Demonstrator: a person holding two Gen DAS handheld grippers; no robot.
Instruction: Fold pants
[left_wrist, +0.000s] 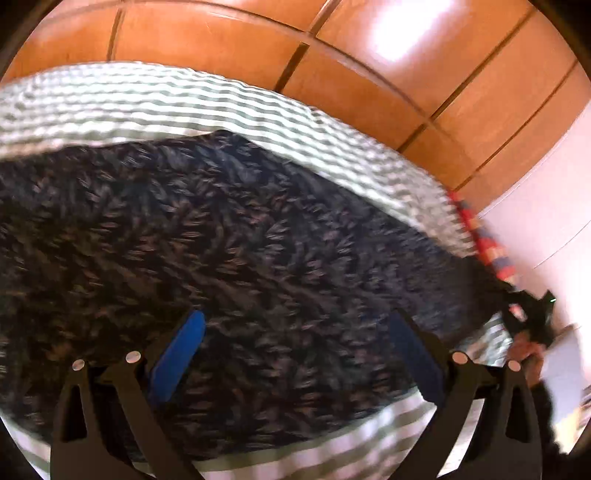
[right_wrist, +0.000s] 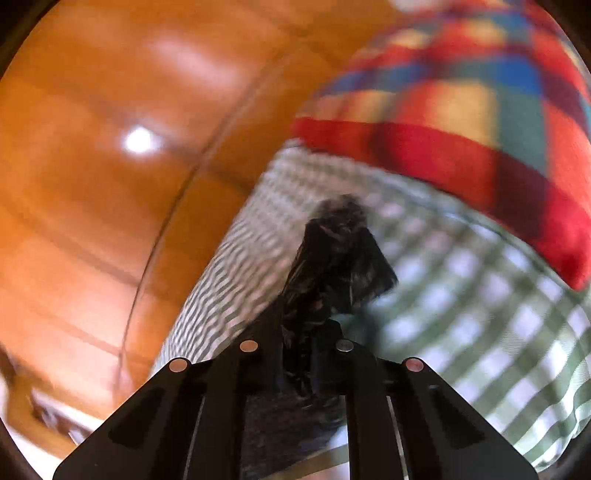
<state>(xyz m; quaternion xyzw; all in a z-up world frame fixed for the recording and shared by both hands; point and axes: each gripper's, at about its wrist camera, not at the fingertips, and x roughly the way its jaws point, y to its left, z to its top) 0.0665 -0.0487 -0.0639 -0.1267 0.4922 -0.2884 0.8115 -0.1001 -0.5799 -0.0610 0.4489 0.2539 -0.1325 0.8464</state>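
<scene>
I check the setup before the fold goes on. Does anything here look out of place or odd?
Nothing stands out. The dark patterned pants lie spread on the green checked sheet, the left gripper open above them. The right gripper is shut on a bunched end of the pants. A red plaid pillow sits beyond.

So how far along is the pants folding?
Early, it seems. Done: the dark patterned pants lie spread on the checked bedsheet. In hand: the right gripper is shut on a bunch of the fabric; the left gripper is open over it. Left: no finished fold is visible.
</scene>
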